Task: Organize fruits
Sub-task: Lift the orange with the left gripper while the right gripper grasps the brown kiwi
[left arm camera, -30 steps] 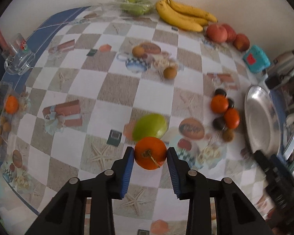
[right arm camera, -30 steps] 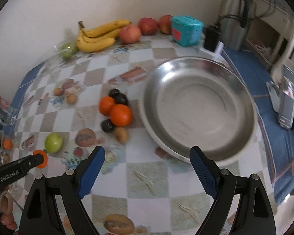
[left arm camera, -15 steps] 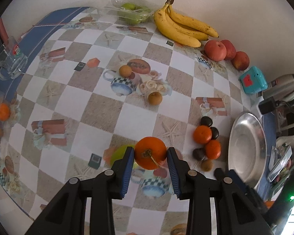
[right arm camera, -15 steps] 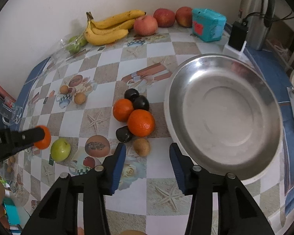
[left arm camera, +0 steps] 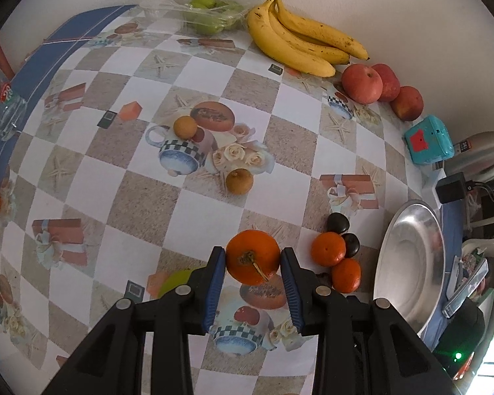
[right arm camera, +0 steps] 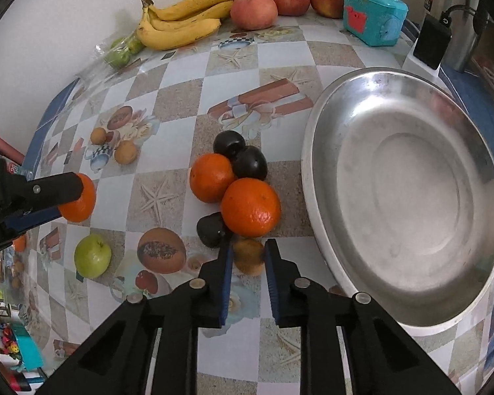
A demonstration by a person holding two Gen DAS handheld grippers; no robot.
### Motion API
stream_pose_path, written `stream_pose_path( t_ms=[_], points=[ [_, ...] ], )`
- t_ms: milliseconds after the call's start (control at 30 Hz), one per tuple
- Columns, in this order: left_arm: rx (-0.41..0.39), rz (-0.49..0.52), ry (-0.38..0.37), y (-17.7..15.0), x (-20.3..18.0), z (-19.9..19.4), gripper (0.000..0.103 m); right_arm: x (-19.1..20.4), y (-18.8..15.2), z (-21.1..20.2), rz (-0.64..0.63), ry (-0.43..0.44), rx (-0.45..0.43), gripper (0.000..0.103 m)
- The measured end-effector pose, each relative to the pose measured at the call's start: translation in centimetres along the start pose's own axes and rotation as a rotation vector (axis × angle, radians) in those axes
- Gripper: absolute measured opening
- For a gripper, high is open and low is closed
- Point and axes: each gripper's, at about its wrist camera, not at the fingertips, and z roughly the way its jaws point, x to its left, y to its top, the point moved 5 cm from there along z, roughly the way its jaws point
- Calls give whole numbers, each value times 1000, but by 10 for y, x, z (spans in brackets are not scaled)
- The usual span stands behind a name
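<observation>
2 grips | left gripper (left arm camera: 253, 263) clamps orange (left arm camera: 253, 256), firm, roundish, roll-prone | right gripper (right arm camera: 248, 256) jaws just closed, pinching small brown fruit (right arm camera: 249, 256), 6 o'clock of cluster; hold mid-sides

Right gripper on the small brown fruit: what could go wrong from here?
The right gripper has just closed on the brown fruit, which sits against an orange and a dark plum; lifting may roll them. The left gripper holds its orange only at the pad tips, so it may slip.

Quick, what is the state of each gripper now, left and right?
Left gripper: closed on an orange.
Right gripper: jaws just closed on a small brown fruit.
</observation>
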Motion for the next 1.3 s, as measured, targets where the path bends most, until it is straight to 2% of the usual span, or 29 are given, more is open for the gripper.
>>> stream_pose_path(
  t_ms=[233, 467, 1300],
  points=[
    [4, 7, -4, 5, -7, 4, 37, 3, 0, 1, -26, -12, 1, 19],
    [13, 23, -14, 6, -14, 6, 37, -1, 0, 1, 5, 12, 11, 19],
    [58, -5, -12, -6, -3, 19, 37, -1, -5, 4, 15, 44, 31, 26]
  ],
)
